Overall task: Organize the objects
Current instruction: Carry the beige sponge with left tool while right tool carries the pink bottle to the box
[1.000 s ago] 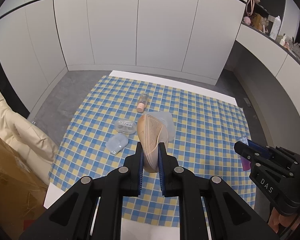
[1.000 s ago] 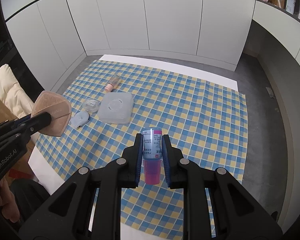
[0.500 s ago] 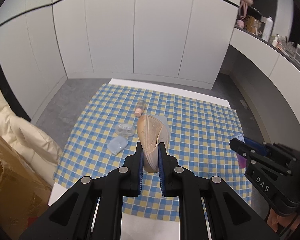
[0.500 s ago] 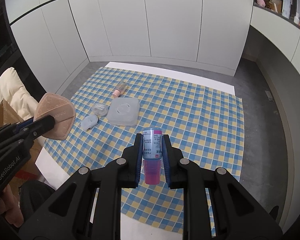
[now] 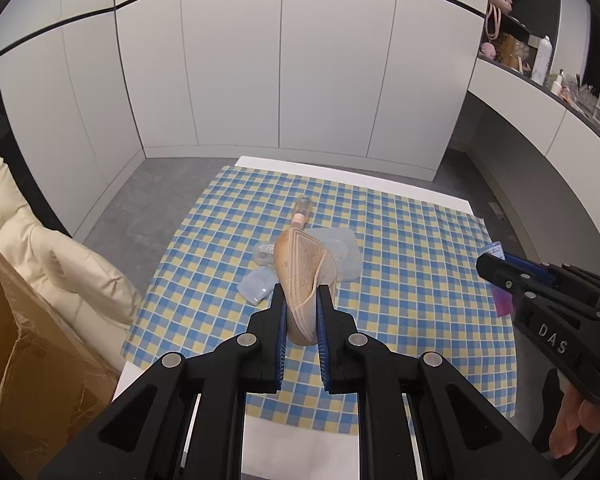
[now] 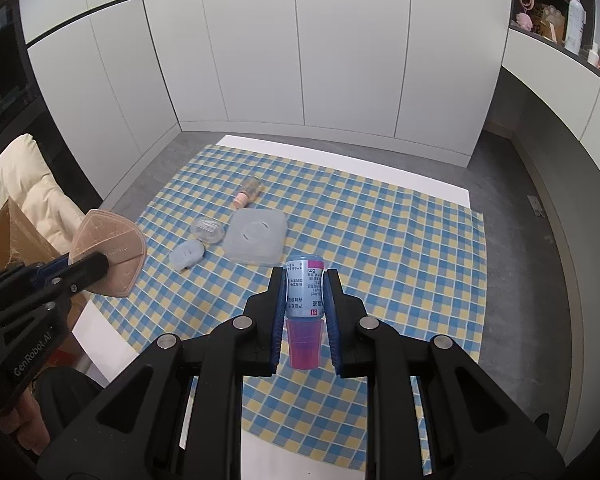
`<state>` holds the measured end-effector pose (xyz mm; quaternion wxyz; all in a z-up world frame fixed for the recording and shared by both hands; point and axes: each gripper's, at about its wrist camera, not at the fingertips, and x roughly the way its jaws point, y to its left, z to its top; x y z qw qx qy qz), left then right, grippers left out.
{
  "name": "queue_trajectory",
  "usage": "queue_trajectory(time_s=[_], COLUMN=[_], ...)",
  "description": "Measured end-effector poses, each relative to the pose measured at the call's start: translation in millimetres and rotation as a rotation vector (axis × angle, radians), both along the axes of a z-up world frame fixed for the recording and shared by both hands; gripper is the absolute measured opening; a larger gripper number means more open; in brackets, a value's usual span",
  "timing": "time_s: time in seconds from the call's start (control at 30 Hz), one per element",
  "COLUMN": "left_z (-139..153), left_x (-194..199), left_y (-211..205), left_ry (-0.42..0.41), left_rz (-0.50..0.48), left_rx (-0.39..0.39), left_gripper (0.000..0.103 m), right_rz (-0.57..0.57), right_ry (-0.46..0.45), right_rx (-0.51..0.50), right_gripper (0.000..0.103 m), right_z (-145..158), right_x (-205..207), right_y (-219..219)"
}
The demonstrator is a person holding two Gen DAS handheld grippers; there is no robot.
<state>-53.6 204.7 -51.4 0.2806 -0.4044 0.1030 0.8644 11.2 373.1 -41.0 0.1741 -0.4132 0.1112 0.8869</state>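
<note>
Objects for organizing are being found in two places: two are being held in the air, four are lying on the blue-and-yellow checked cloth [image 6: 400, 240]. A beige, fan-shaped puff [image 5: 303, 276] is being pinched between the blue pads of the left gripper [image 5: 302, 300], its pointed end directed away from the camera; in the right wrist view the same puff [image 6: 108, 248] is being seen at the left, over the cloth's near left edge. A small bottle [image 6: 304, 312] with a light blue printed label and a translucent pink cap is being clamped by the right gripper [image 6: 304, 300], cap end toward the camera, above the near middle of the cloth.

On the cloth, a frosted square lidded box [image 6: 255, 237] is lying flat. Just left of it, a round clear case [image 6: 207, 230] is being noted, and nearer the camera a pale blue small case [image 6: 187, 254] is lying close beside that. Beyond the box, a small clear bottle with a pink cap [image 6: 247, 191] is lying on its side, apart from the box.

A cream cushioned seat [image 5: 40, 248] and a brown cardboard box [image 5: 32, 360] are being observed left of the table. White cabinet doors [image 6: 300, 60] are standing behind.
</note>
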Motion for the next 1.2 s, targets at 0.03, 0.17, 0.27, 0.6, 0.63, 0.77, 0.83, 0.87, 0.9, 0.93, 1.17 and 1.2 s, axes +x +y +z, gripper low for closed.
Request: queue_trajectory(time_s=[0.03, 0.17, 0.27, 0.6, 0.63, 0.77, 0.83, 0.87, 0.9, 0.93, 1.17, 1.2], left_z=[1, 3, 4, 8, 8, 8, 9, 9, 10, 10, 14, 14], left_x=[0, -1, -3, -12, -13, -17, -18, -19, -19, -19, -20, -20], left_y=[-2, -9, -18, -48, -51, -64, -70, -74, -78, -80, -100, -102], left_ry=[0.001, 0.004, 0.003, 0.005, 0.006, 0.011, 0.015, 0.015, 0.015, 0.017, 0.032, 0.032], left_rz=[0.004, 0.017, 0.032, 0.099, 0.103, 0.123, 0.135, 0.14, 0.146, 0.15, 0.188, 0.193], left_rx=[0.003, 0.005, 0.008, 0.025, 0.023, 0.018, 0.018, 0.02, 0.021, 0.02, 0.02, 0.019], left_gripper=[0.013, 0.013, 0.013, 0.013, 0.013, 0.013, 0.013, 0.013, 0.013, 0.013, 0.013, 0.013], right_rz=[0.007, 0.021, 0.034, 0.094, 0.098, 0.12, 0.134, 0.14, 0.146, 0.153, 0.193, 0.197], right_ry=[0.0, 0.0, 0.004, 0.012, 0.014, 0.023, 0.028, 0.029, 0.03, 0.032, 0.037, 0.038], right_rx=[0.005, 0.002, -0.001, 0.032, 0.032, 0.036, 0.037, 0.038, 0.038, 0.04, 0.037, 0.036], right_gripper=[0.019, 0.019, 0.019, 0.019, 0.019, 0.019, 0.019, 0.019, 0.019, 0.019, 0.019, 0.019], right_z=[0, -1, 0, 4, 4, 7, 9, 10, 10, 11, 12, 12], right_x=[-2, -7, -11, -27, -29, -35, -38, -39, -41, -42, -53, -54], right_y=[-3, -10, -17, -47, -49, -62, -69, -72, -76, -79, -100, -102])
